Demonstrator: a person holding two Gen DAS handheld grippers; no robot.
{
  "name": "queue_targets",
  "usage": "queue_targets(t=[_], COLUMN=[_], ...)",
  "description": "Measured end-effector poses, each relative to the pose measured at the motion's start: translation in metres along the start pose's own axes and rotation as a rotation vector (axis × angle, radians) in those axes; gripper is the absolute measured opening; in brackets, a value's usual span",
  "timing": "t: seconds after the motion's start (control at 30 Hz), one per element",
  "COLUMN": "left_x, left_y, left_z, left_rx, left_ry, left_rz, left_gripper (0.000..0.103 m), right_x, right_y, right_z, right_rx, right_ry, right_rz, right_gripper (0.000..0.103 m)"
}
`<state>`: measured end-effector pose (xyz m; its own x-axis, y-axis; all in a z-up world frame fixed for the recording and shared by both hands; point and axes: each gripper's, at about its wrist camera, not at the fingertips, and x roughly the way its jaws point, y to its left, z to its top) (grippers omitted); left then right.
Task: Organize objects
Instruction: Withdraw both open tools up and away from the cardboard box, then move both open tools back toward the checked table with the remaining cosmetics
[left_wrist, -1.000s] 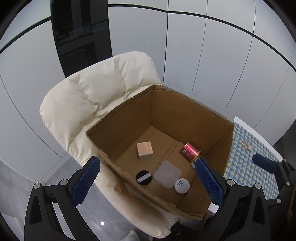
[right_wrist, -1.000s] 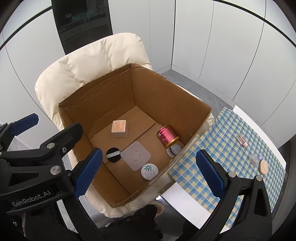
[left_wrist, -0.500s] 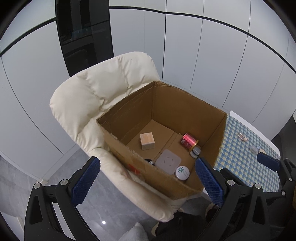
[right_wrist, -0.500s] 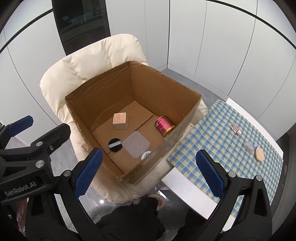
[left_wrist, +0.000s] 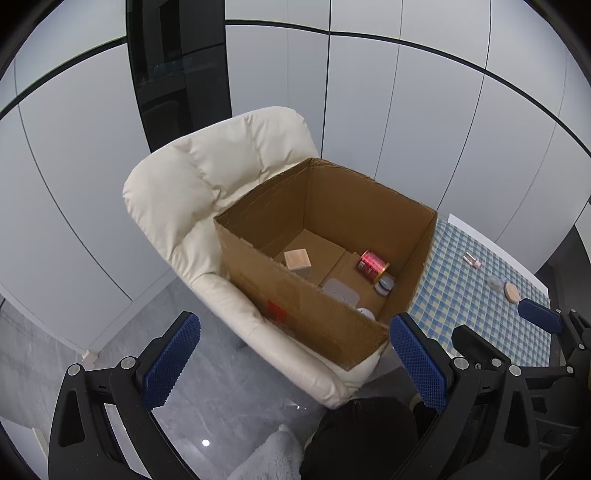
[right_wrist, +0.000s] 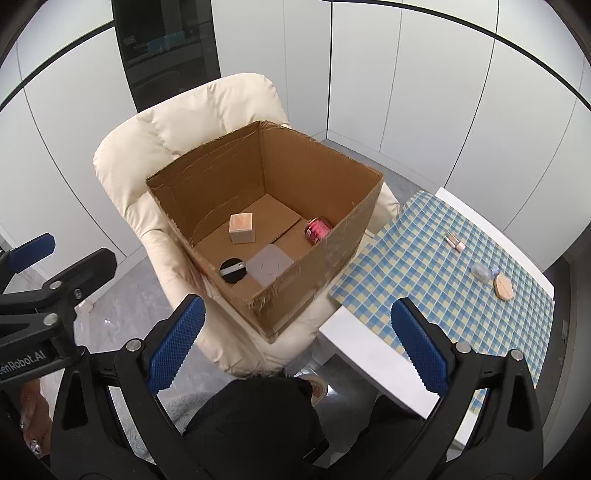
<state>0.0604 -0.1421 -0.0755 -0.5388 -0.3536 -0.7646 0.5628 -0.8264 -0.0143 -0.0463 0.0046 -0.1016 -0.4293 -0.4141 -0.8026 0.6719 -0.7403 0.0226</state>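
Both grippers empty, jaws spread wide: left gripper (left_wrist: 295, 365) and right gripper (right_wrist: 295, 343) hang above floor level on the near side of the cardboard box (right_wrist: 317, 258), touching nothing. Box sits open-topped on seat of cream padded chair (right_wrist: 192, 118). Inside box: wooden cube (right_wrist: 242, 228) toward far left, red spool (right_wrist: 317, 229) lying on its side by right wall, black round disc (right_wrist: 232, 270) near left, grey square pad (right_wrist: 269, 264) just right of disc. Right of chair is table with blue-yellow checked cloth (right_wrist: 436, 273); on the cloth, well apart from box: small pink bottle (right_wrist: 454, 242), clear small item (right_wrist: 480, 270), round wooden lid (right_wrist: 504, 288) just beside it.
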Motion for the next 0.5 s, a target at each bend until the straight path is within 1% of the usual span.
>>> queue_targets(t=[0.3,0.5], left_x=[-0.024,-0.037], left_y=[0.002,0.0], left_z=[-0.019,-0.035], left_rx=[0.015,0.036], left_ry=[-0.007,-0.007], left_rz=[-0.029,-0.025], left_gripper=[0.102,0.102], right_x=[-0.026,-0.043], right_y=[-0.001,-0.003], right_z=[-0.024,-0.039], right_rx=[0.013,0.034], right_ry=[-0.004,-0.007], right_rz=[-0.006,-0.003], right_gripper=[0.102,0.102])
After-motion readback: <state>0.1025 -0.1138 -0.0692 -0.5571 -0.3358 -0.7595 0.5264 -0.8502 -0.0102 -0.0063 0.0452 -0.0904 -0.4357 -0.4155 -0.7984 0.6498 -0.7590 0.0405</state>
